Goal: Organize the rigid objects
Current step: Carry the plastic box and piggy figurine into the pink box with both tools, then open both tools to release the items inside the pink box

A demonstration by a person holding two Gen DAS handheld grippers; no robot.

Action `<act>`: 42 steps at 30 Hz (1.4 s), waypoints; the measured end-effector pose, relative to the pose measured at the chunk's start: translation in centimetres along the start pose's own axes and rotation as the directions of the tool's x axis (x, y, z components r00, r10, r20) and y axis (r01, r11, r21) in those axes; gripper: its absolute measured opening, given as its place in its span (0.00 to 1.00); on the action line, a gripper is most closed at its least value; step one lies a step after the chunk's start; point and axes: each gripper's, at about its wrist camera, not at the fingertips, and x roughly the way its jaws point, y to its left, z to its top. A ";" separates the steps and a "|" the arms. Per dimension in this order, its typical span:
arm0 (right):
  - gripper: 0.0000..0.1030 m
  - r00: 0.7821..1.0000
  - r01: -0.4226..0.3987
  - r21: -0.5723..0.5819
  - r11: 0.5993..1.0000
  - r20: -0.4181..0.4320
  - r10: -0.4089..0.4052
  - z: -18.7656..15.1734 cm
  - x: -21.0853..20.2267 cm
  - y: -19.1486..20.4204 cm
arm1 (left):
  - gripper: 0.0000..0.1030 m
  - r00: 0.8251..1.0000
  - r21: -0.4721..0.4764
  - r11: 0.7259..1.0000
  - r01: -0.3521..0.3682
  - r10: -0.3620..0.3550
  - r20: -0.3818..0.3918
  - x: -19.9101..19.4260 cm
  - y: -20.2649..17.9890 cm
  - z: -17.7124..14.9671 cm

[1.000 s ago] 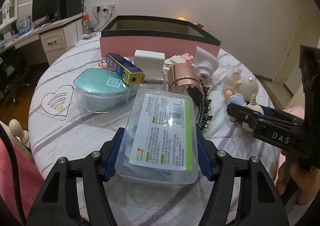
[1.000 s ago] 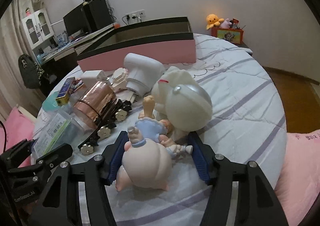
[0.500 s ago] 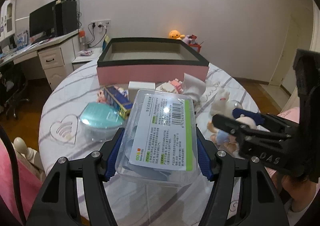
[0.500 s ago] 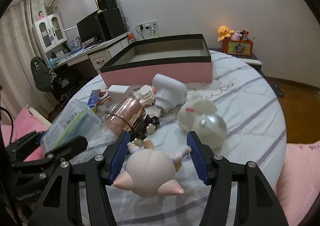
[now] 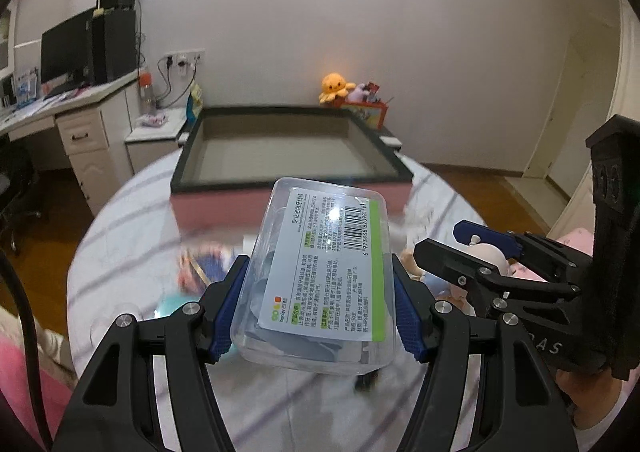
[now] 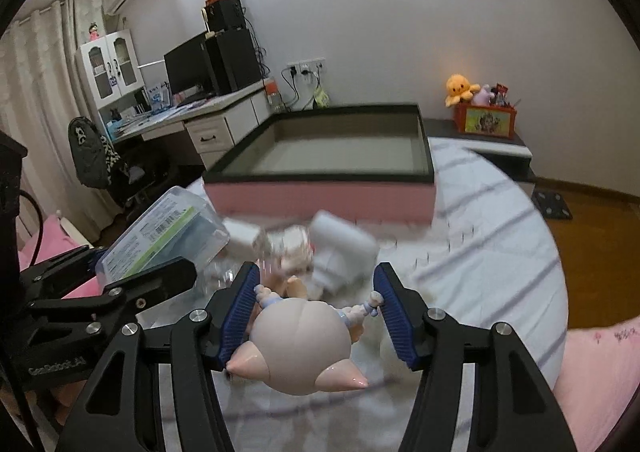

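From the left wrist view, the left hand-held gripper (image 5: 316, 312) clamps a clear plastic lidded box with a green-edged printed label (image 5: 320, 276). A second ago it sat low among the clutter on the striped bed (image 5: 132, 219); now it rides lifted, facing the empty pink black-rimmed tray (image 5: 288, 195).

From the right wrist view, the right hand-held gripper (image 6: 318, 316) pinches a pale pink hard doll (image 6: 300, 348), likewise raised off the bed. Both items look ready for carrying to the tray.
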 end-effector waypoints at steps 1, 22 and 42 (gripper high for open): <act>0.59 1.000 0.000 -0.007 1.000 0.007 0.000 0.7 0.1 0.1 | 0.64 1.000 0.005 1.000 -0.005 0.005 0.009 0.2 0.1 0.8; 0.59 0.994 0.053 0.019 0.998 -0.095 -0.050 11.5 14.3 -3.8 | 0.65 0.982 0.004 0.994 -0.112 0.111 -0.153 15.2 5.5 9.4; 1.00 0.966 0.159 -0.035 0.987 0.211 -0.148 9.6 -1.1 0.6 | 1.00 0.946 -0.027 0.965 -0.261 0.261 0.193 -2.8 2.7 6.2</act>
